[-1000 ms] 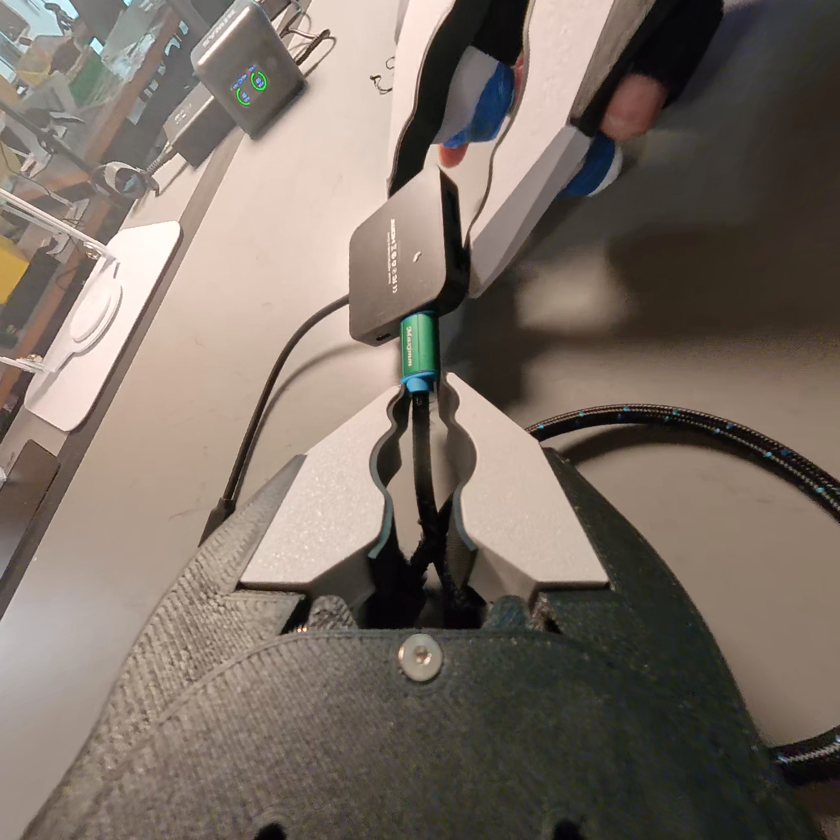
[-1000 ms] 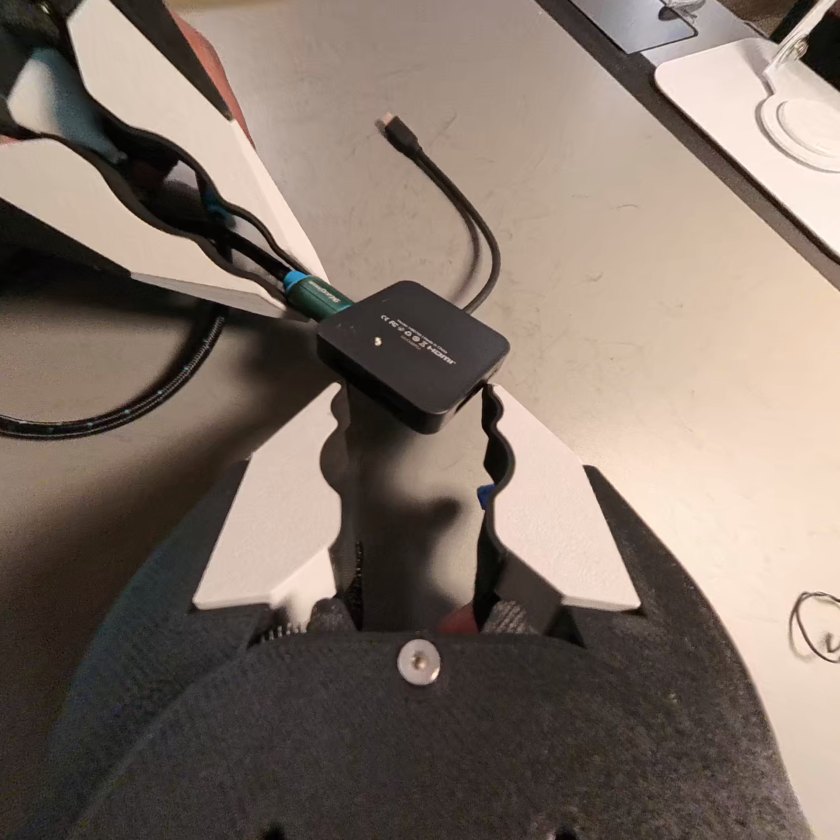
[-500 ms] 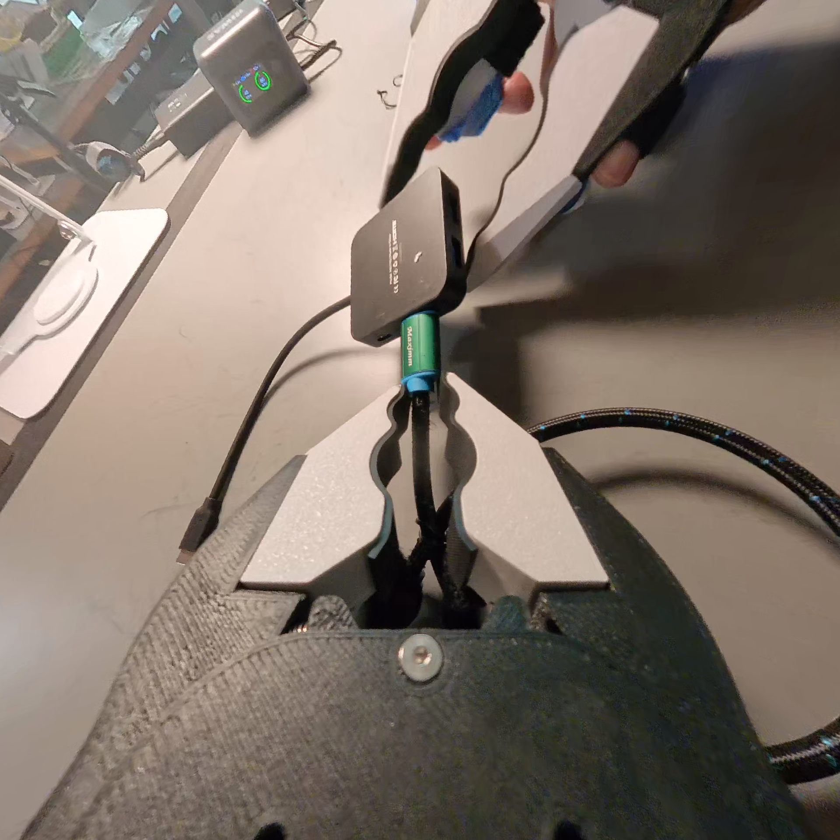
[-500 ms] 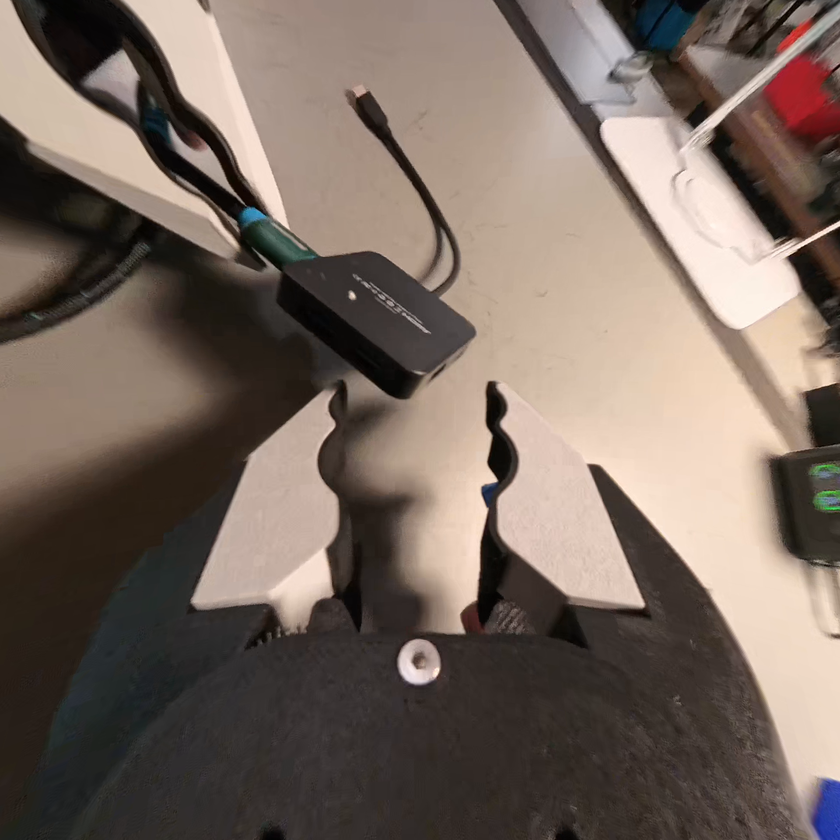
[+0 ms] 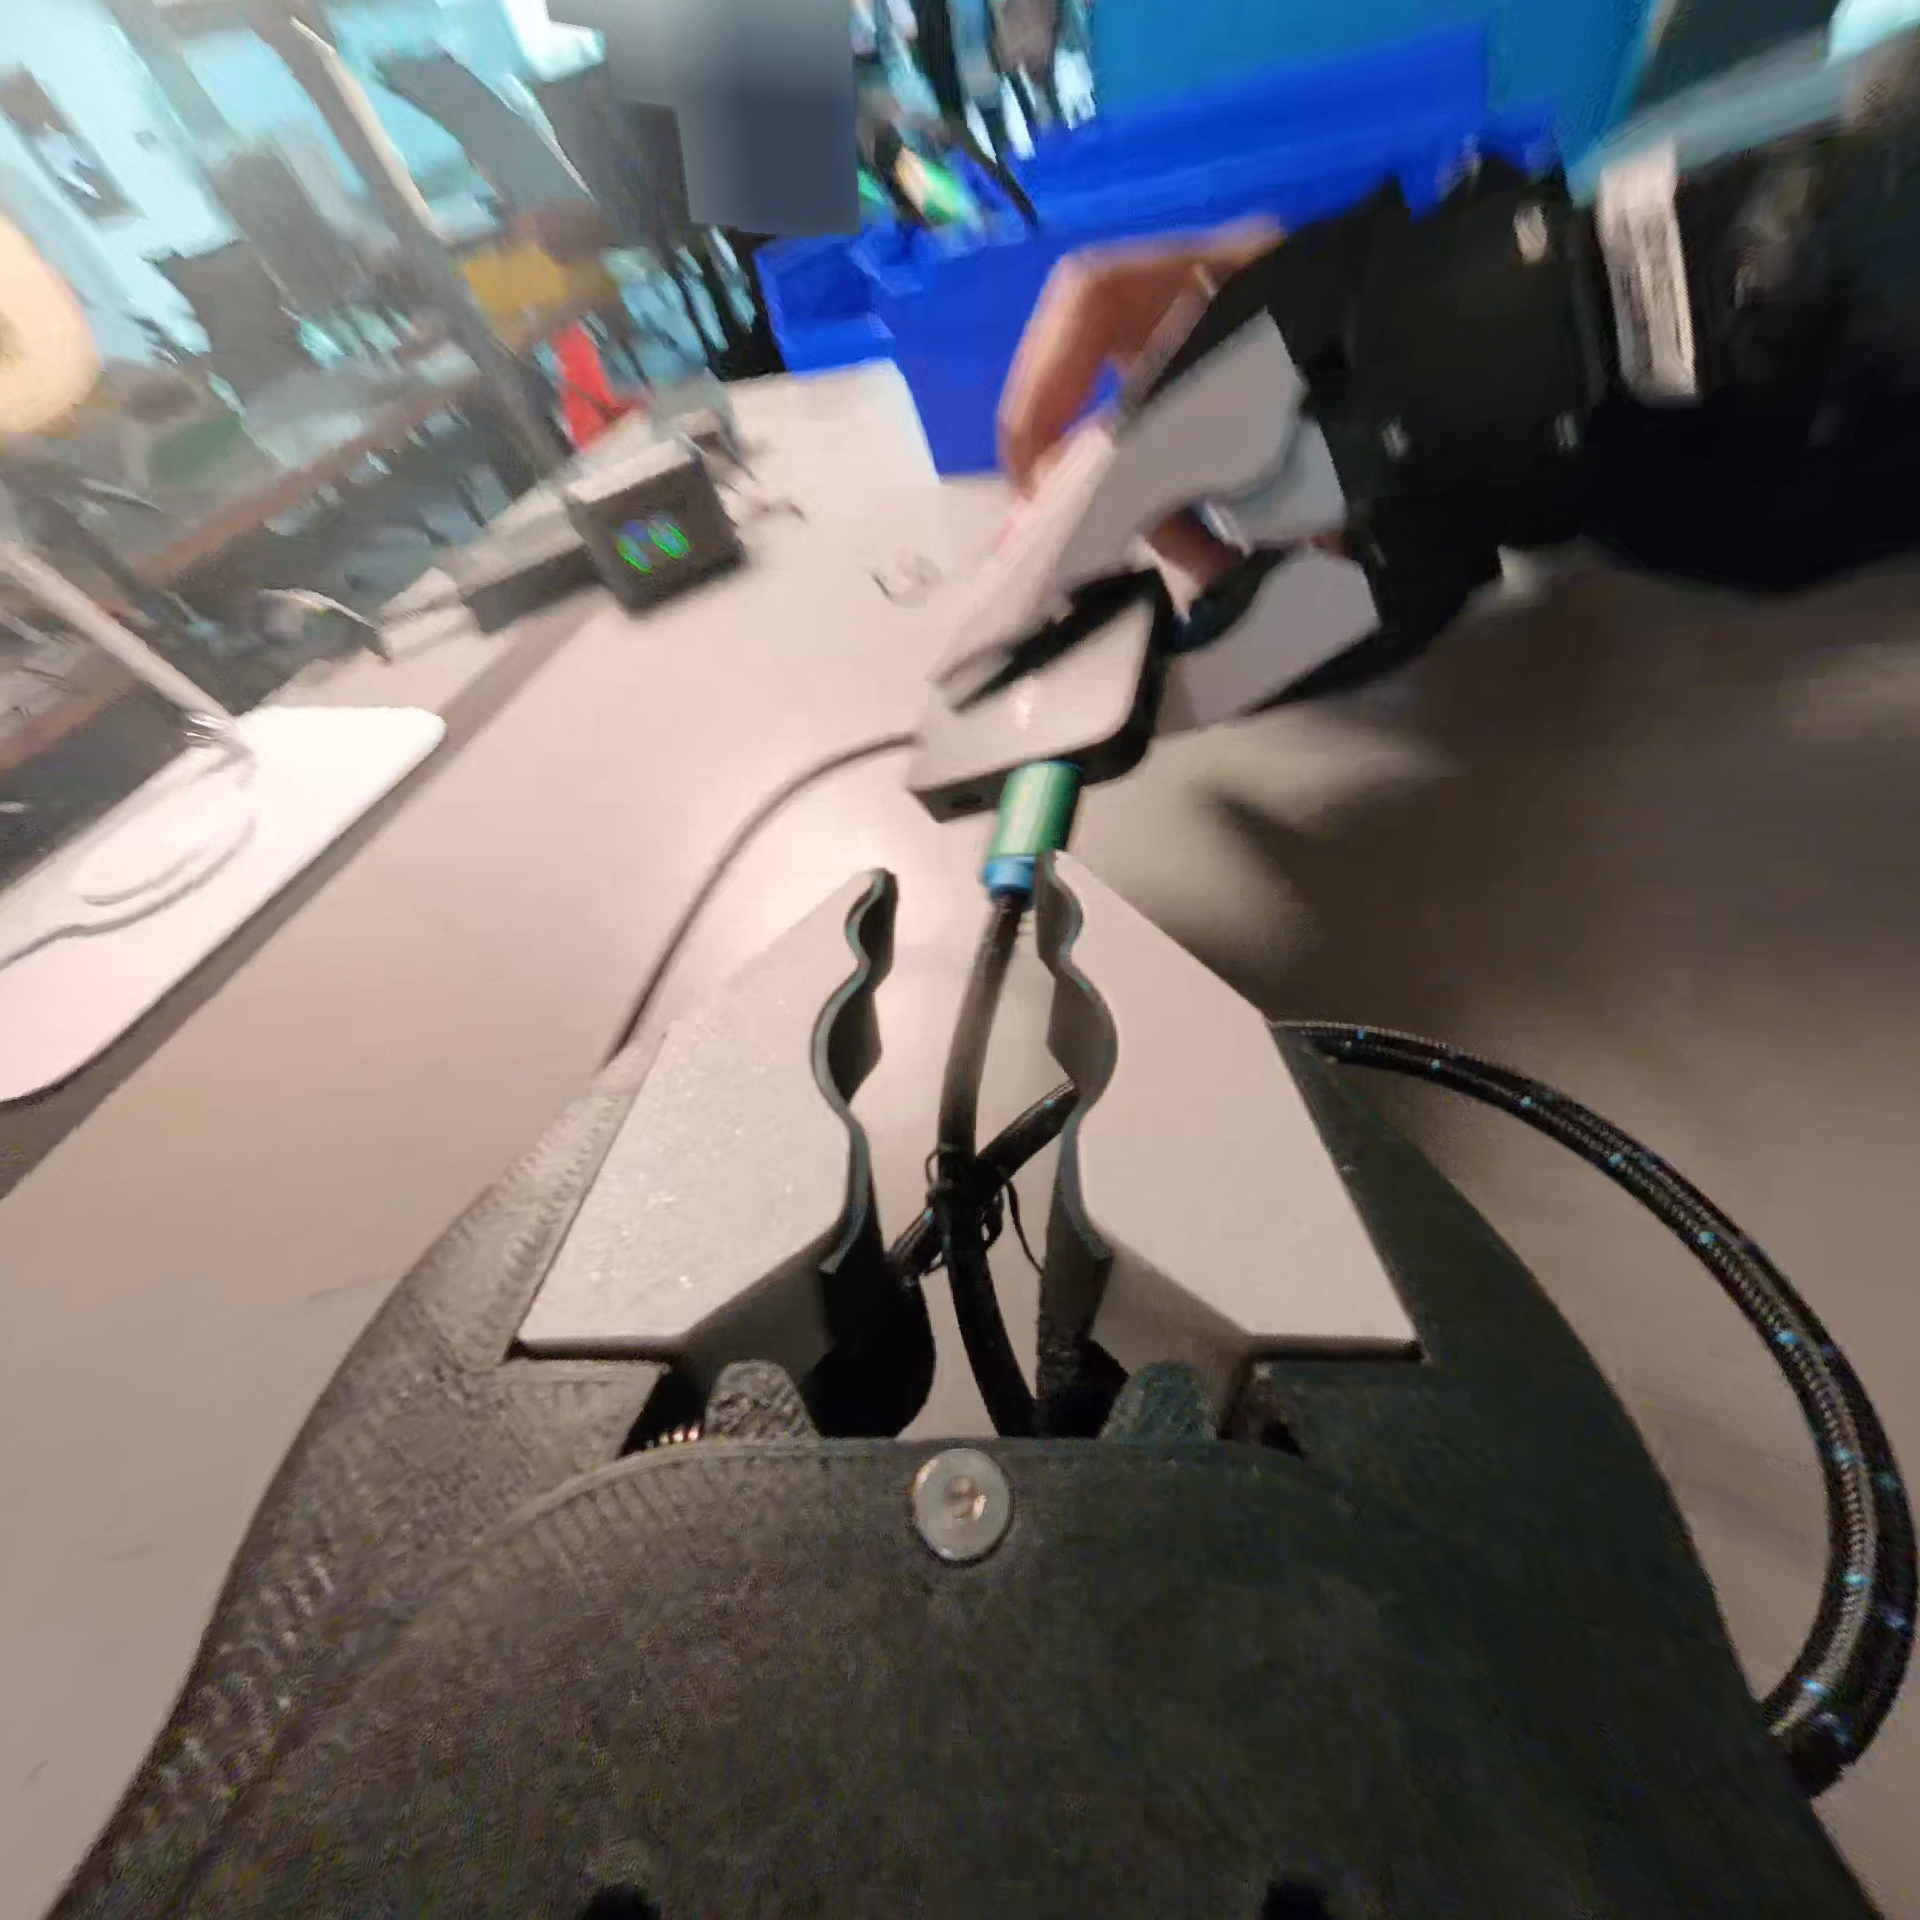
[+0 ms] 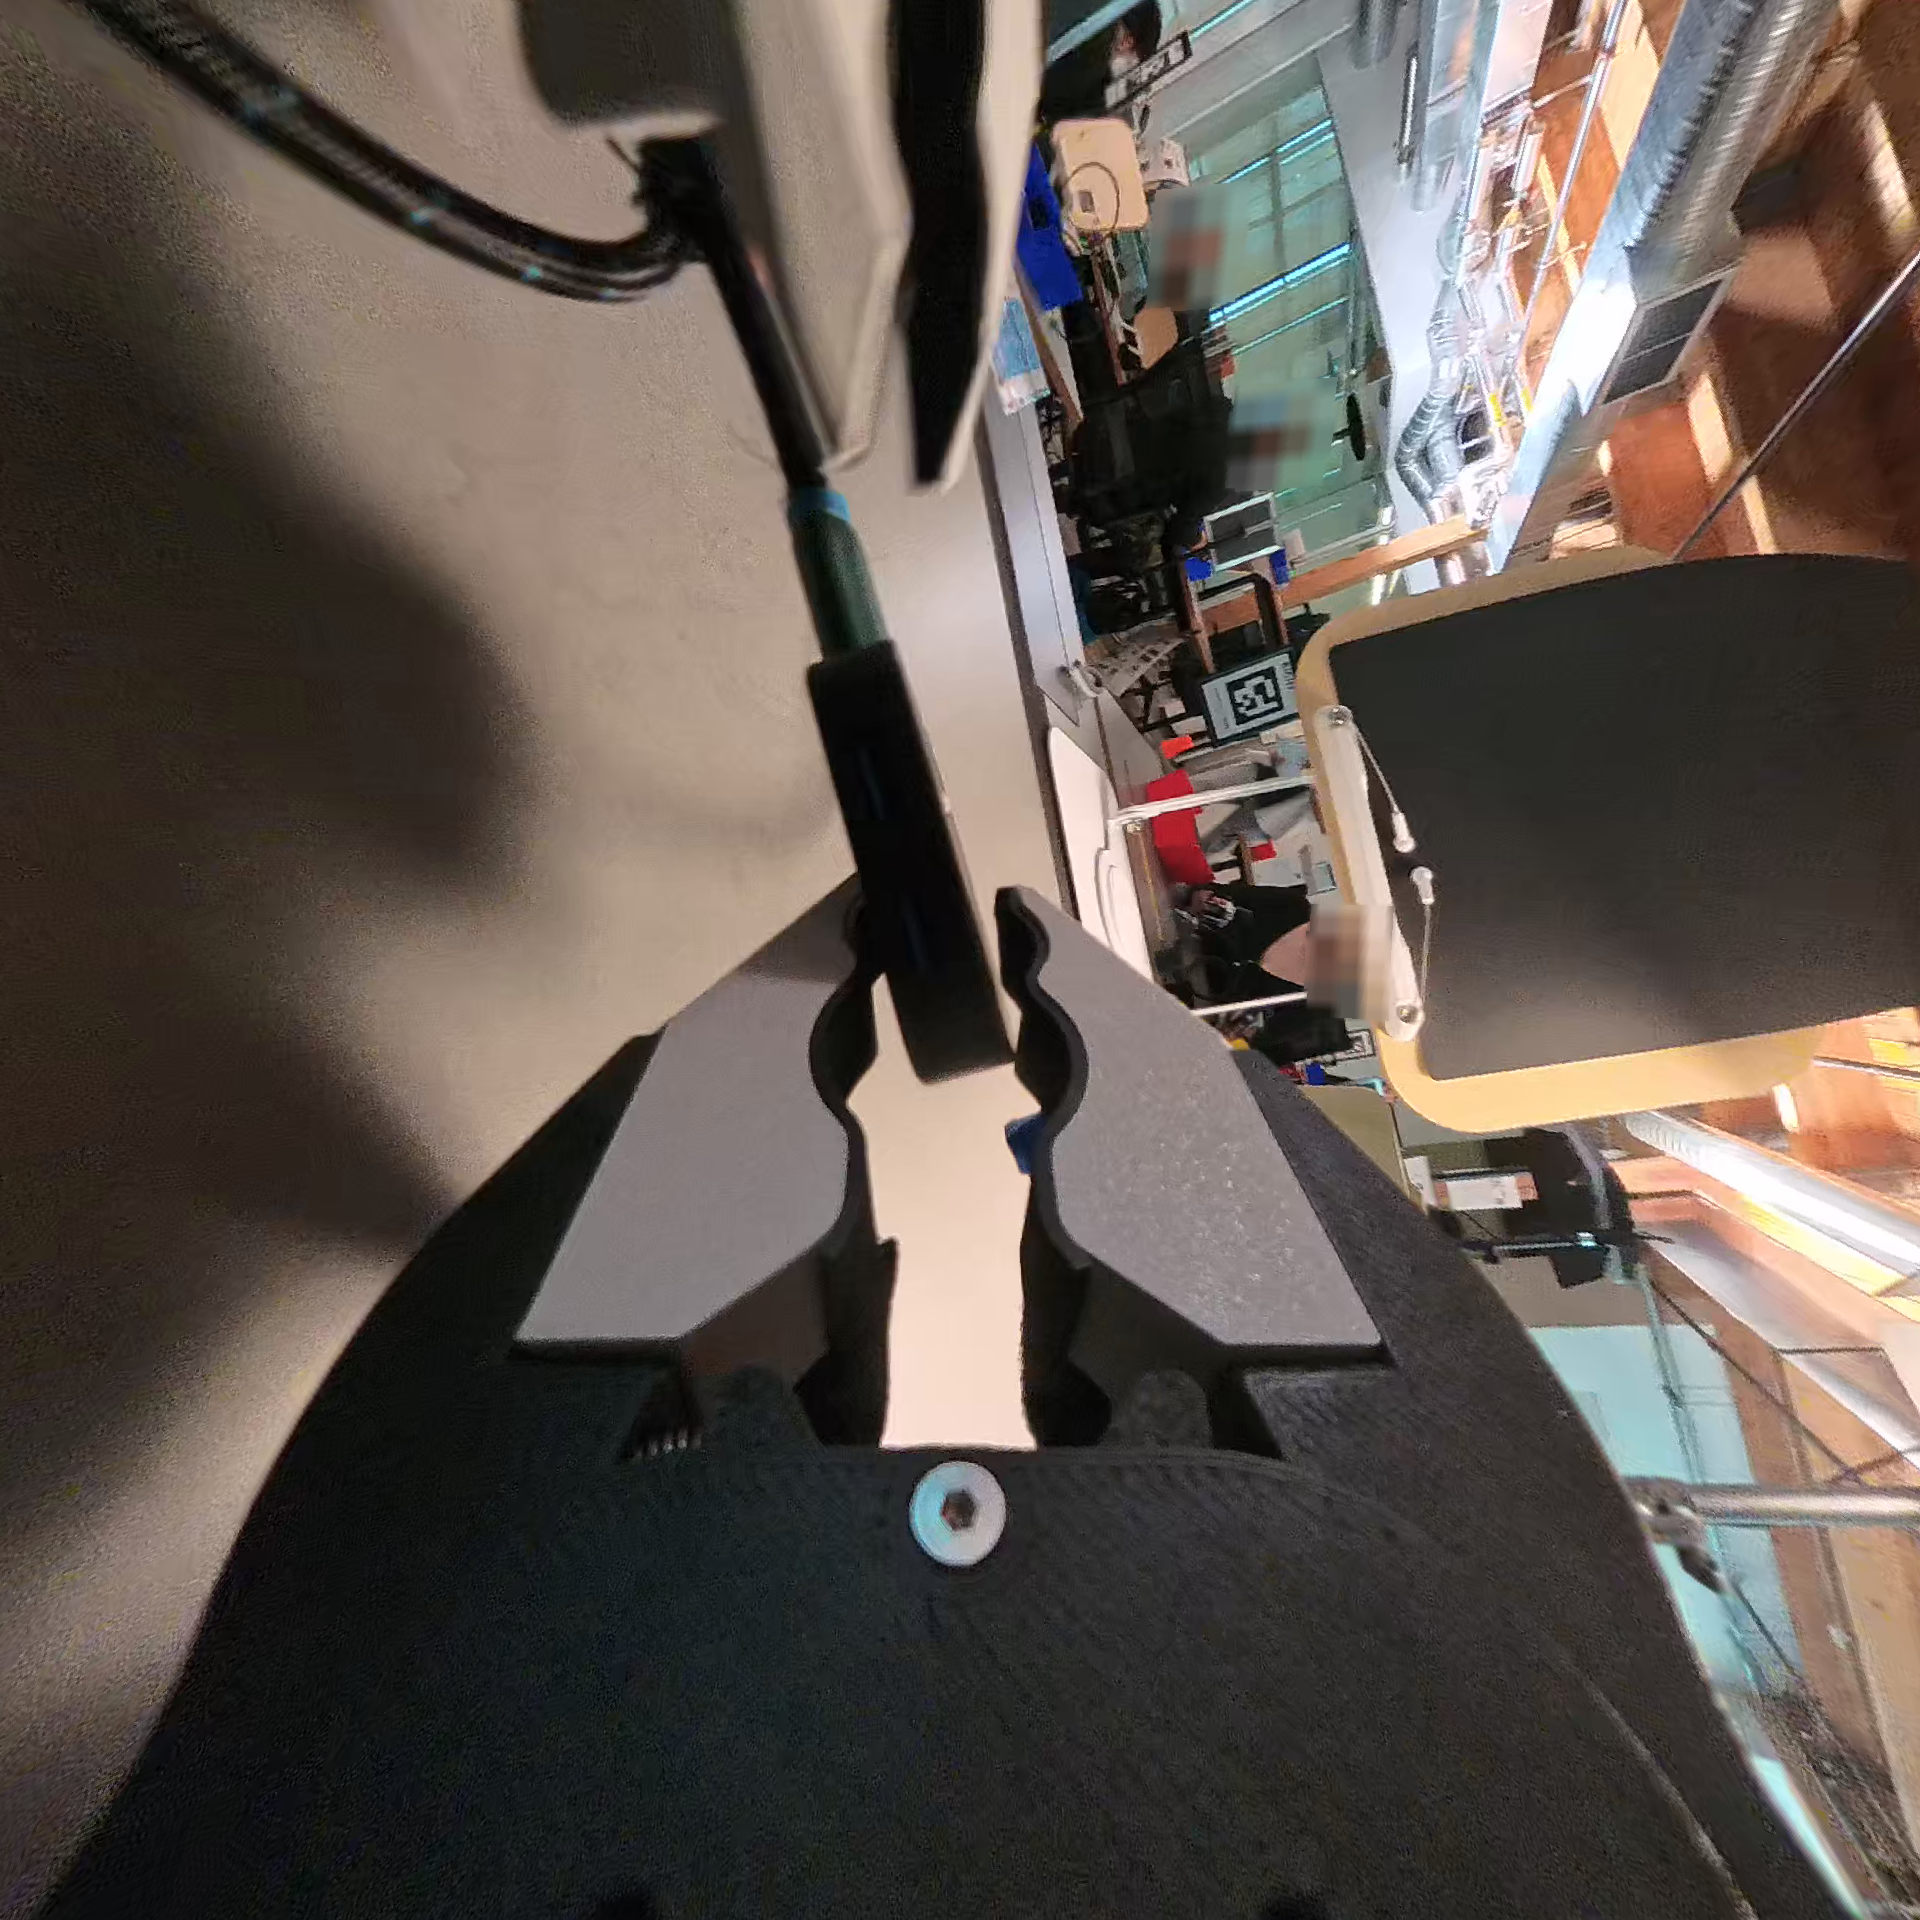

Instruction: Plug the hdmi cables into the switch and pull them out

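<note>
Holding the switch (image 6: 914, 894) edge-on between my right gripper (image 6: 925, 904) fingers, I judge the grip is there to brace the box so the plug has something to pull against; the jaws stand a little apart with the black slab between them, and I cannot tell for sure whether both pads are pressing it, though in the left wrist view the switch (image 5: 1039, 717) sits off the table (image 5: 520, 935), so something carries it. My left gripper (image 5: 961, 894) has its tongs apart, not clamped: the HDMI cable (image 5: 966, 1049) runs loosely up the gap, close against the right-hand finger, and the green plug (image 5: 1029, 810) lies just past the fingertips, seated in the switch's near edge. I take this as the pull-out step, with the left gripper opened to take a fresh hold nearer the plug body, since tugging on the thin cord alone could strain it. The switch itself is a flat, thin black box with rounded corners and a small port beside the plug. The plug is a metallic green barrel with a blue collar; behind it the cord is braided black flecked with blue, looping out to my right over the table. A second thin dark lead trails from the switch's far-left side across the table.
</note>
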